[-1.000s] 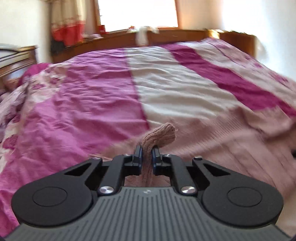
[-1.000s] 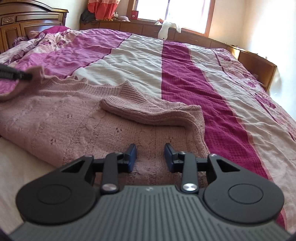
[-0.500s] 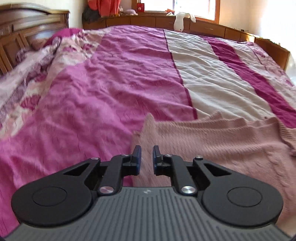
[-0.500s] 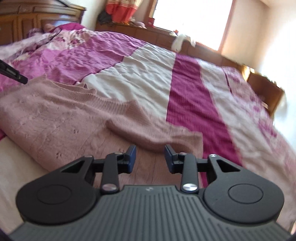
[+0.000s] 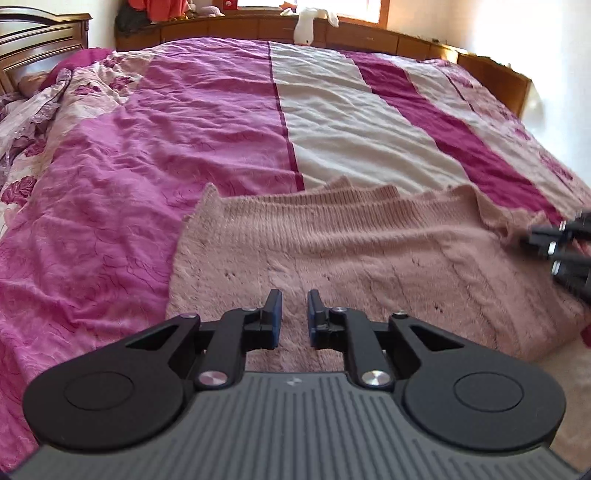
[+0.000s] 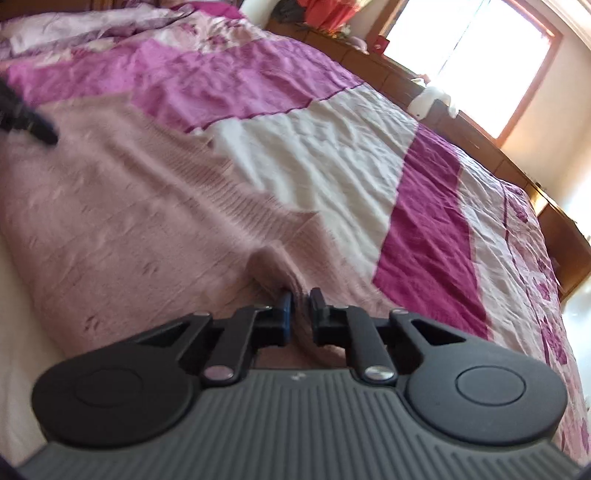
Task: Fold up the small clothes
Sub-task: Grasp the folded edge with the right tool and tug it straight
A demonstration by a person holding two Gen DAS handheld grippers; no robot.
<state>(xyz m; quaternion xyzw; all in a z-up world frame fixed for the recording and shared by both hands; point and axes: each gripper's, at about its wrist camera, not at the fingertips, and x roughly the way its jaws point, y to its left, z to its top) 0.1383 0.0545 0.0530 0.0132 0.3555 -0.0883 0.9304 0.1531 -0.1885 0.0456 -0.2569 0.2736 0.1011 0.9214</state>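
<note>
Left gripper [image 5: 293, 308] angled downward, jaws opening with nothing clamped between the pads; right gripper [image 6: 300, 308] angled downward and rolled, jaws closed tight on a pinched ridge of fabric.

A wide bedspread [image 5: 207, 155] covers the bed, wrinkled all over, with long stripes of bright pink, cream and deep magenta running away from the camera, and paler floral panels along both sides. At the far left, a dark wooden headboard [image 5: 40, 37] with a curved top rises behind rumpled floral bedding [image 5: 33, 107]. A low wooden cabinet [image 5: 236, 27] runs along the far edge of the bed and turns down its right side. A white soft toy [image 5: 306, 22] slumps on top of it, below a sunlit window [image 6: 476, 59] with a reddish wooden frame. Red-orange fabric [image 6: 325, 13] hangs left of the window.
</note>
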